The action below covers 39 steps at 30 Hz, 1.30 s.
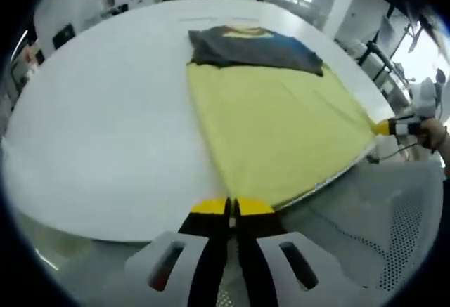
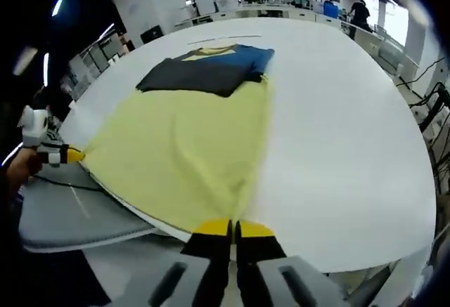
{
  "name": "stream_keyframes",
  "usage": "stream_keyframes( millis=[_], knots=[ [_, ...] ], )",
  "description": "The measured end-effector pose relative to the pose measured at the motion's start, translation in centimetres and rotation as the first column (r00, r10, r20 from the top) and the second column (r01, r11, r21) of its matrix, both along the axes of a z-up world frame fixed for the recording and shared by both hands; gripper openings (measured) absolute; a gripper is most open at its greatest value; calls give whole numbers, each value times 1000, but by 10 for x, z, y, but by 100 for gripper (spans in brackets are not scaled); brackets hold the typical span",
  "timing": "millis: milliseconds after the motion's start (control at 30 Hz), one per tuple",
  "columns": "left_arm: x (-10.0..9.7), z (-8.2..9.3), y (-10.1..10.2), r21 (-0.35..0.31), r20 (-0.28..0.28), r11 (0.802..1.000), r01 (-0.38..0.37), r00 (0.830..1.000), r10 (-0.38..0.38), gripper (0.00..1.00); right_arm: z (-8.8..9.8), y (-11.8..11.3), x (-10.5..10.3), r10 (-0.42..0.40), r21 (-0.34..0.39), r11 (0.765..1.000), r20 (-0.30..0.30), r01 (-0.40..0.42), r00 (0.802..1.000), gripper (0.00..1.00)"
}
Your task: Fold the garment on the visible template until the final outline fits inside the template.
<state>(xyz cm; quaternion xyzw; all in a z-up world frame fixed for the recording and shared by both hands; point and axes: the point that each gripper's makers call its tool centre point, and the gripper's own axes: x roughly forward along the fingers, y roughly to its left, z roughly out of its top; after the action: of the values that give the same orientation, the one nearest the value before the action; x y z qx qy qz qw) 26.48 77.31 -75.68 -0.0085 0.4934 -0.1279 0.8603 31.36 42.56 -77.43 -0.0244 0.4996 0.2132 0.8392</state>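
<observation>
White table (image 1: 105,145) in an open office. Yellow garment (image 1: 274,124) lies spread flat on it, its near hem pulled to the table edge. Far end carries a dark grey and blue section (image 1: 253,47), maybe folded over it, can't tell. No template outline that I can make out. Left gripper (image 1: 232,207) is clamped on one hem corner, right gripper (image 2: 232,228) on the other. Judgement: early stage, garment near full length, main folds not yet done.
</observation>
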Motion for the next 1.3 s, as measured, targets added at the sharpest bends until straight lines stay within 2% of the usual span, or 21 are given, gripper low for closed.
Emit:
stream_keyframes(
  millis=[300, 367, 500, 733, 867, 967, 1067, 1300],
  knots=[
    [-16, 3, 0, 22, -34, 999, 30, 999, -29, 0, -1, -1, -22, 28, -11, 1000, -19, -28, 999, 0],
    [-20, 3, 1, 18, -55, 999, 37, 998, -35, 0, -1, -1, -29, 26, -12, 1000, -26, -26, 999, 0],
    [-20, 10, 1, -5, -58, 999, 36, 998, -37, 0, 1, -4, -26, -18, 1, 1000, -34, 19, 999, 0],
    [10, 38, 6, -31, 27, 999, 30, 999, -29, 0, 27, -1, -5, -22, 10, 1000, 31, 22, 999, 0],
    [27, 61, 8, -18, 80, 999, 34, 996, -33, 0, 43, 2, 13, -25, 28, 999, 75, 23, 997, 0],
    [39, 69, 10, -17, 109, 999, 36, 993, -34, 0, 56, 4, 26, -32, 69, 997, 100, 25, 995, 0],
    [51, 79, 11, -15, 145, 999, 36, 989, -33, 0, 67, 4, 37, -26, 73, 997, 126, 17, 992, 0],
    [68, 92, 16, -21, 176, 999, 36, 984, -32, 0, 88, 11, 60, -29, 107, 994, 169, 11, 985, 0]
  ],
)
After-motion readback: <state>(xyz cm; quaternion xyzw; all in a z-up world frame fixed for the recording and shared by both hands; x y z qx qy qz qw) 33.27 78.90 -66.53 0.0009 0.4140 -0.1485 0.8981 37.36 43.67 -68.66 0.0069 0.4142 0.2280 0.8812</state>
